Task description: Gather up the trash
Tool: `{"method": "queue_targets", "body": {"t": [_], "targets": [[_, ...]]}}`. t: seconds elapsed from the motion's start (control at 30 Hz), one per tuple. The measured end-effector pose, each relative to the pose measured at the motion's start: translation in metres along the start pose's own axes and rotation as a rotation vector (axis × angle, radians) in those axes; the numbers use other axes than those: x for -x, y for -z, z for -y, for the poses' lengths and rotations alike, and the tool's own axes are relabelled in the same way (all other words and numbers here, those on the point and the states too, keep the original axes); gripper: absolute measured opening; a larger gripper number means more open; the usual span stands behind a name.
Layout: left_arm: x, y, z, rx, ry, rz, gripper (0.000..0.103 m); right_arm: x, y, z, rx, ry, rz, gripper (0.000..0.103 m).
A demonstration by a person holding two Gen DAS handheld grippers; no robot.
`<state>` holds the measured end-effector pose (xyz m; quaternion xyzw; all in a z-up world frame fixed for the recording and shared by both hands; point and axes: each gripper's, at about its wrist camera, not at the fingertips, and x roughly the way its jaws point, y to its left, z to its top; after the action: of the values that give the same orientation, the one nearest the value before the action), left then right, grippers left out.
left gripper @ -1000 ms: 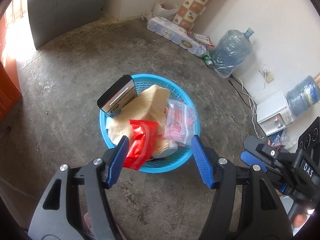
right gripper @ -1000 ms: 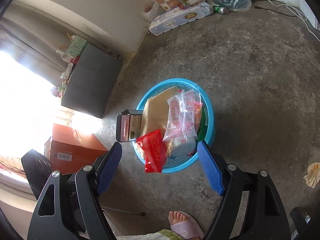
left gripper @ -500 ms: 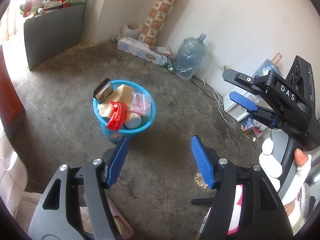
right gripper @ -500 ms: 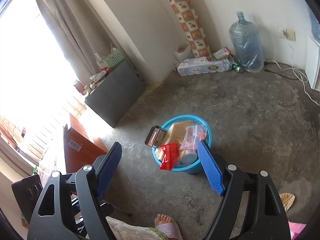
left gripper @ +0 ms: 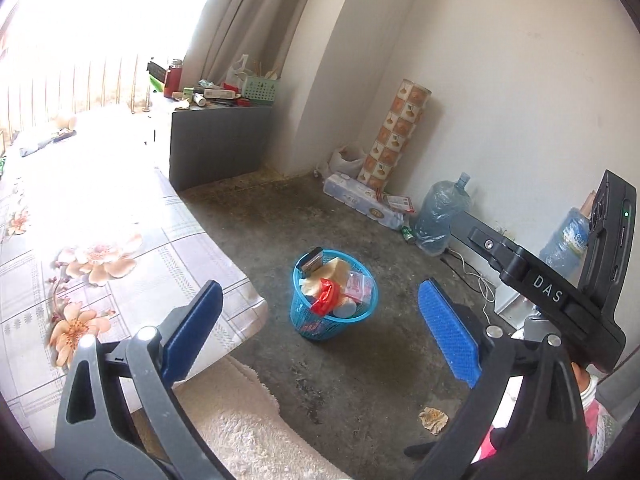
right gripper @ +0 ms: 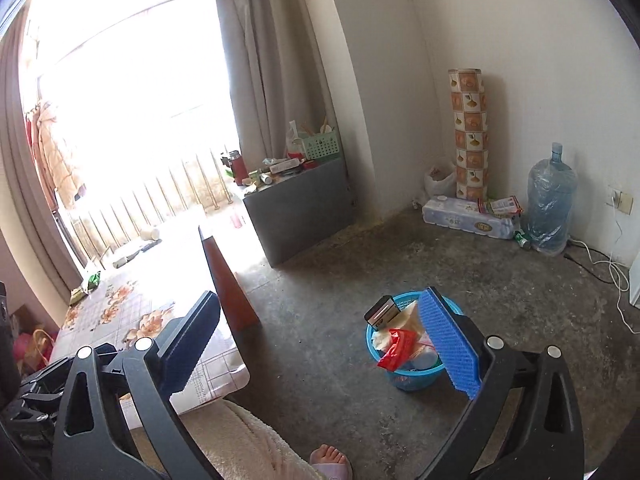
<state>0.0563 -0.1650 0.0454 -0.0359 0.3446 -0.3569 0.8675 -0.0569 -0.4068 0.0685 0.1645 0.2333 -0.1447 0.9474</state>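
Note:
A blue mesh basket stands on the concrete floor, heaped with trash: a red wrapper, a black box, yellowish paper and a clear pink-printed packet. A crumpled paper scrap lies on the floor nearer to me. My left gripper hangs high above and well back from the basket, its jaws opening with nothing between them. In the right wrist view the basket and red wrapper sit partly behind one blue pad. The right gripper is also opening and holds nothing.
A table with a flowered cloth is close on the left. A grey cabinet, patterned roll, tissue pack, water bottle and cables line the walls. A person's foot and fluffy garment are below.
Both grippers have risen and drawn back from the basket, which now looks small and distant. Their jaws stand wider apart. The table and the window side have come into view.

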Motion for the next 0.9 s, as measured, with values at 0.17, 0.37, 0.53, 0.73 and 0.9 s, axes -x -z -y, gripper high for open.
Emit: {"method": "queue_targets", "body": {"t": [0.17,0.37,0.53,0.73,0.9], "targets": [[0.024,0.021,-0.026,0.078,-0.075,-0.031,0.094,0.01,0.017,-0.027,0.057,0.027,-0.052,0.096],[0.022,0.034,-0.044,0.067,-0.324,-0.08,0.094,0.011,0.045,-0.03,0.073,0.094,-0.15,0.096],[0.02,0.038,-0.047,0.042,-0.406,-0.068,0.094,0.016,0.053,-0.028,0.129,0.176,-0.132,0.096],[0.009,0.036,-0.032,0.003,-0.408,-0.097,0.094,0.023,0.055,-0.031,0.183,0.201,-0.069,0.096],[0.001,0.035,-0.017,0.011,-0.397,-0.11,0.094,0.022,0.059,-0.033,0.242,0.192,-0.099,0.096]]}}
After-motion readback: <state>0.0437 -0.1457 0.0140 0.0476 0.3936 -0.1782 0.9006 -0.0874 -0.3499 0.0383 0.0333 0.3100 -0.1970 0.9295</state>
